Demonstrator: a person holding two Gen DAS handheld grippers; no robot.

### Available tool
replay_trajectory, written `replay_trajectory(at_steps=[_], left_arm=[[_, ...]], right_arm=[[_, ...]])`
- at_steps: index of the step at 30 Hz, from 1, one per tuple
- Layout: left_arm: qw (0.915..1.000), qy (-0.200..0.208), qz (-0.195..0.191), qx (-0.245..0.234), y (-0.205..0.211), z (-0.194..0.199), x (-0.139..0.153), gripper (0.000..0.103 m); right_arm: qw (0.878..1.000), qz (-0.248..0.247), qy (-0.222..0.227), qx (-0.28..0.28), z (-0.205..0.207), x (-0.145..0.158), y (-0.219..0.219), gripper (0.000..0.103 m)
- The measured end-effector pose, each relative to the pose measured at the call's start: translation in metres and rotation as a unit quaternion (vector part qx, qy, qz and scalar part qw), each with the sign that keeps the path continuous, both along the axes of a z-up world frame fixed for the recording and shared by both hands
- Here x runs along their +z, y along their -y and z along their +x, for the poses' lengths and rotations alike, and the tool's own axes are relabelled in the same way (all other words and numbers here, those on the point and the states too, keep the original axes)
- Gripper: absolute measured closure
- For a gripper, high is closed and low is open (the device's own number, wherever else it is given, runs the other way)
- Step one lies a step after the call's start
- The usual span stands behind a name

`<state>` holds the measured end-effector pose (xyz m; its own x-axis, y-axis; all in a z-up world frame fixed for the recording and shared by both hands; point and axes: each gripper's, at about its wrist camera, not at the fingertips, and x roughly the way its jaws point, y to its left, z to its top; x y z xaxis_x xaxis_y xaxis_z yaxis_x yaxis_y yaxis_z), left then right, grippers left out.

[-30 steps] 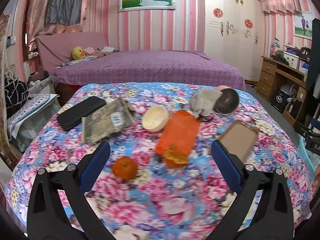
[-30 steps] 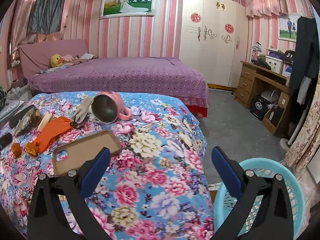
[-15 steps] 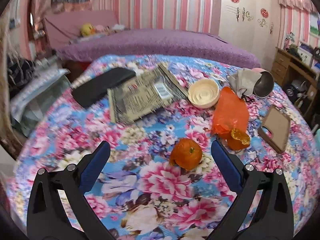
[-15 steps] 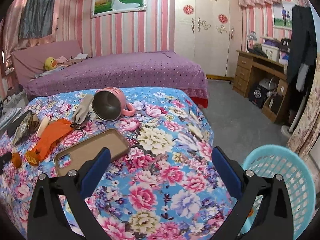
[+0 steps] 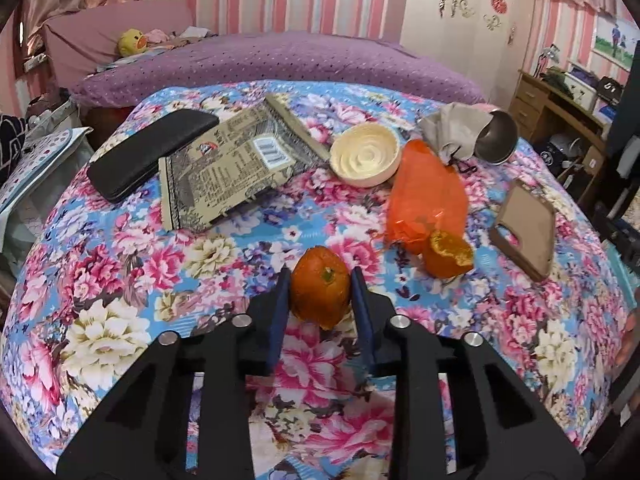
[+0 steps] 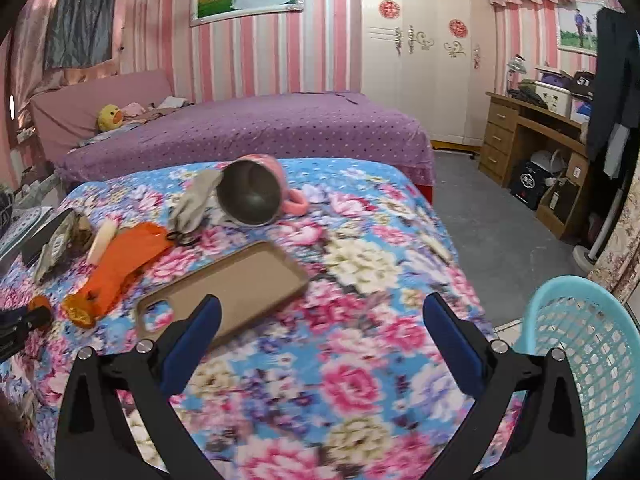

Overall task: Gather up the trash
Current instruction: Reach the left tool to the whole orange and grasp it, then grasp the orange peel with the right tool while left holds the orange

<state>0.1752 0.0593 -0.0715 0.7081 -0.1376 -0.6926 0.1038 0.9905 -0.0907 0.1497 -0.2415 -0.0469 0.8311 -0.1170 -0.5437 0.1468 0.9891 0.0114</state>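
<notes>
A small orange fruit (image 5: 320,292) sits on the floral bedspread (image 5: 120,280) between the blue pads of my left gripper (image 5: 320,277). Its jaws are closing and both pads touch the fruit's sides. Just right of it lie a torn orange peel cup (image 5: 448,256) and an orange plastic bag (image 5: 428,192). In the right wrist view my right gripper (image 6: 323,303) hangs open and empty over the bedspread, near a brown phone case (image 6: 224,288). The left gripper with the fruit (image 6: 40,306) shows at that view's left edge.
On the bedspread lie a black wallet (image 5: 152,152), a printed packet (image 5: 232,164), a cream round lid (image 5: 364,156), a grey cloth (image 5: 452,128) and a tipped pink metal-lined cup (image 6: 250,192). A teal plastic basket (image 6: 580,340) stands on the floor, right of the bed corner.
My left gripper moved in and down onto the small orange fruit and its jaws went from wide to narrow around it. The right gripper drifted a little over the bed and stayed open.
</notes>
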Motion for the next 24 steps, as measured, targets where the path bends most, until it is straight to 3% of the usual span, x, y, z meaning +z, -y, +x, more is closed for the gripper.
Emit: replay_trajectory(at_steps=[7, 12, 15, 24], left_arm=[[0.9986, 0.051, -0.004, 0.014, -0.020, -0.011, 0.026, 0.077], [0.9958, 0.076, 0.009, 0.050, -0.048, -0.017, 0.037, 0.077], [0.9938, 0.085, 0.024, 0.068, -0.062, -0.018, 0.040, 0.077], [0.9904, 0.092, 0.010, 0.102, -0.101, -0.019, 0.045, 0.077]], right_arm=[[0.998, 0.018, 0.009, 0.058, -0.005, 0.004, -0.051, 0.005], [0.996, -0.018, -0.002, 0.088, 0.001, 0.000, -0.099, 0.005], [0.996, -0.013, -0.005, 0.092, 0.004, -0.002, -0.119, 0.005], [0.992, -0.009, -0.036, 0.124, 0.025, -0.010, -0.176, 0.007]])
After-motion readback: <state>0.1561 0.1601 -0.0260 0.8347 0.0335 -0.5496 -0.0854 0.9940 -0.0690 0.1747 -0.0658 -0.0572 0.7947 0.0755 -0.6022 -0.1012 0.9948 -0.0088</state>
